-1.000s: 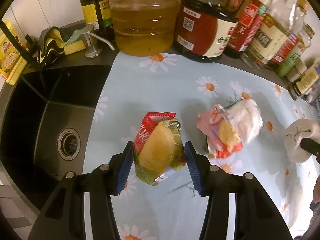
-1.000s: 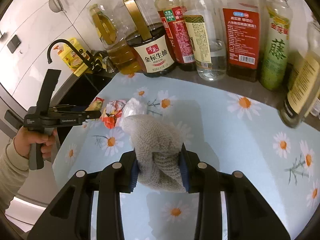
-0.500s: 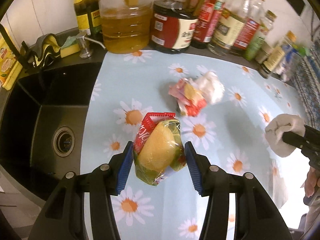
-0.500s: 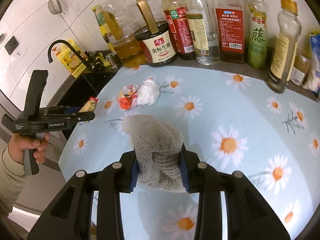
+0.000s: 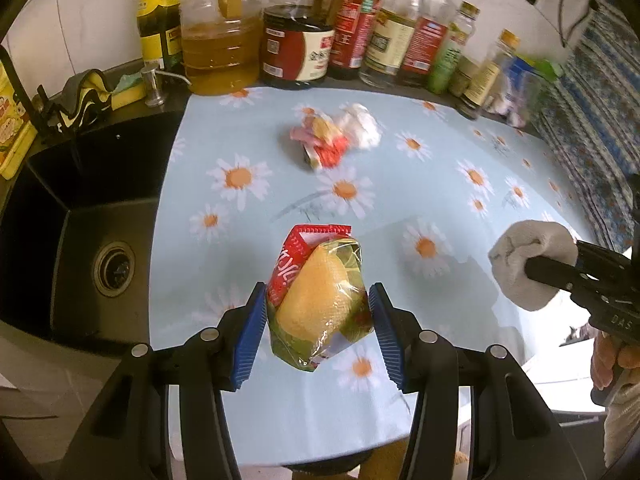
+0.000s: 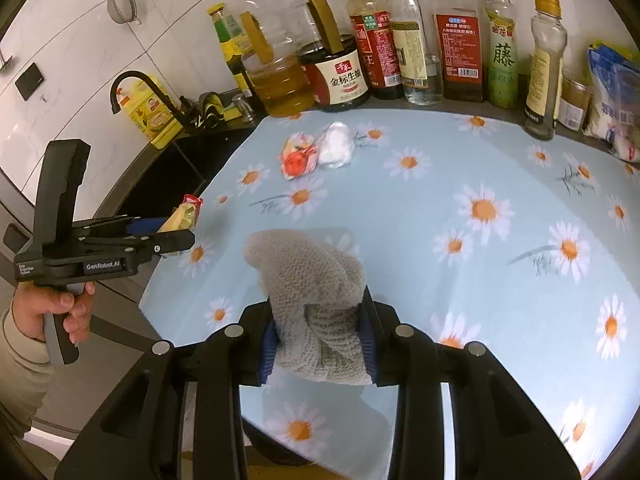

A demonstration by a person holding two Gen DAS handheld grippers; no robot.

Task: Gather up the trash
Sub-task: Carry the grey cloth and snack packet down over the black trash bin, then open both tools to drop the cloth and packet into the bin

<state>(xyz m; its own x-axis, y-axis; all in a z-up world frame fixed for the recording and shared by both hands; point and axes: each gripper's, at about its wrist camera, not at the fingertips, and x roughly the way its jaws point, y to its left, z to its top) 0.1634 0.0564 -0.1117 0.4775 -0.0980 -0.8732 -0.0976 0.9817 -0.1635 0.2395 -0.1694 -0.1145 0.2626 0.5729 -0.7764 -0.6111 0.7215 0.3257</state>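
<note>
My left gripper (image 5: 318,322) is clamped on a crinkly snack packet (image 5: 318,300), red along its top seam with yellow and green showing through the clear film; the blue pads (image 5: 252,332) press both of its sides and it hangs clear above the daisy-print cloth (image 5: 400,184), over the front edge of the counter near the sink side. My right gripper (image 6: 320,334) is squeezed tight on a balled-up grey knitted rag (image 6: 316,300), which bulges out above the pads and is lifted off the cloth, also over the front edge, further from the sink. In the right wrist view I can see my left hand (image 6: 44,308) round the black handle, with the packet poking out past the fingertips. Two more scraps lie on the cloth toward the back edge, touching each other: a crumpled red and orange wrapper (image 5: 322,140) and a wad of white tissue (image 5: 362,124) on its far side from the sink. Behind them a row of oil and sauce bottles (image 6: 400,40) stands along the wall. The black sink (image 5: 88,240) sits past the cloth's left edge, its drain (image 5: 113,268) open to view, with a yellow sponge (image 5: 128,94) at its back rim.
</note>
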